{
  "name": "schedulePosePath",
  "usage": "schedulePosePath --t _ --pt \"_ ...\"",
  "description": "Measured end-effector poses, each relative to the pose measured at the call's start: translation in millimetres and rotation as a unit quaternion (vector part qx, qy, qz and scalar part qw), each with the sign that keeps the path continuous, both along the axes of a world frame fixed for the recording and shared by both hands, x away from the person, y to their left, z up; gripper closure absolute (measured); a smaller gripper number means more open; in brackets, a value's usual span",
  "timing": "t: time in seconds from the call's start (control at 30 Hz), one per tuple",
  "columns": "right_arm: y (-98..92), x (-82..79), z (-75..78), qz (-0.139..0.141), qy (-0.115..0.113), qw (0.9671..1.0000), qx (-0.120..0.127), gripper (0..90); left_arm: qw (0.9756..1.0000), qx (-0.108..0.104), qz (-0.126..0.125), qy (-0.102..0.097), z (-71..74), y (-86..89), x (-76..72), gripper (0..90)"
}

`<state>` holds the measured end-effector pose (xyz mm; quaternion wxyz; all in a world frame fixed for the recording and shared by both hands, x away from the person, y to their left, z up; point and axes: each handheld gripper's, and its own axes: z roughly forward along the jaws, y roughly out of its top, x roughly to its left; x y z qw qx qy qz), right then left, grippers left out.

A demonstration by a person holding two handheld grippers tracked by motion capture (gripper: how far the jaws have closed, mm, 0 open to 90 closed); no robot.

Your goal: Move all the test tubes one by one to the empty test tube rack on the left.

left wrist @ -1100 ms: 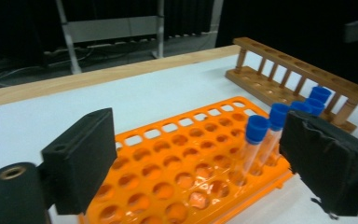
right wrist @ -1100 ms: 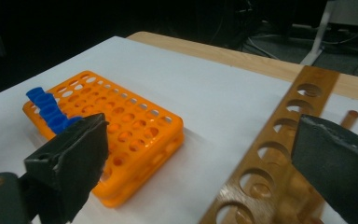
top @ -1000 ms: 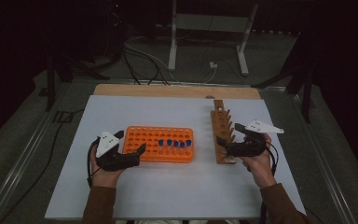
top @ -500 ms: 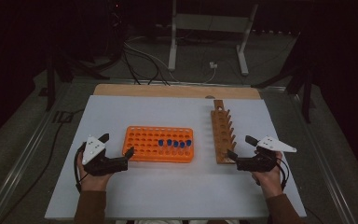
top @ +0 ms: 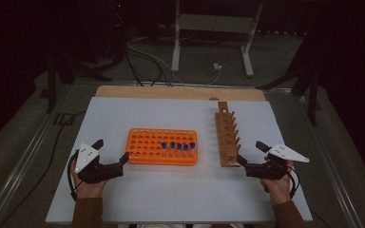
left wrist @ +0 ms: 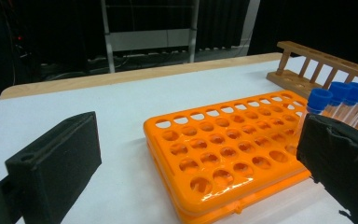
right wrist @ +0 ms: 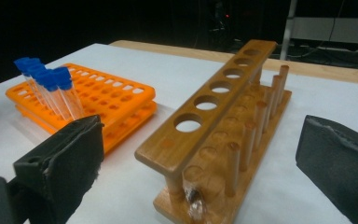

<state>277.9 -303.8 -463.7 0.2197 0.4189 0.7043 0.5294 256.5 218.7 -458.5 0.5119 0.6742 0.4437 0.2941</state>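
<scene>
Orange rack (top: 162, 146) at centre of white tabletop (top: 180, 199), blue-capped tubes (top: 177, 145) in it; wooden rack (top: 227, 134) right of centre. Dark room behind, cables on floor. Left tool (top: 110, 154) and right tool (top: 248, 154) both wide, empty. Tube contents hard to make out.

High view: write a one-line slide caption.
Open left gripper and right gripper flank orange rack and wooden rack.

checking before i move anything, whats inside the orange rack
The orange rack holds a row of clear tubes with blue caps near its right end; five caps are countable from above. The other holes look empty. The tubes' lower parts are hidden inside the rack.
</scene>
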Motion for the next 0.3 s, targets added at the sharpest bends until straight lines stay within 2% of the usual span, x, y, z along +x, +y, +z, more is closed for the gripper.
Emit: schedulePosePath --t 0.3 --pt "0.6 -1.9 -3.9 0.001 0.004 1.0000 -0.008 1.2 0.9999 0.006 -0.006 0.008 -3.9 3.8 0.5 0.8"
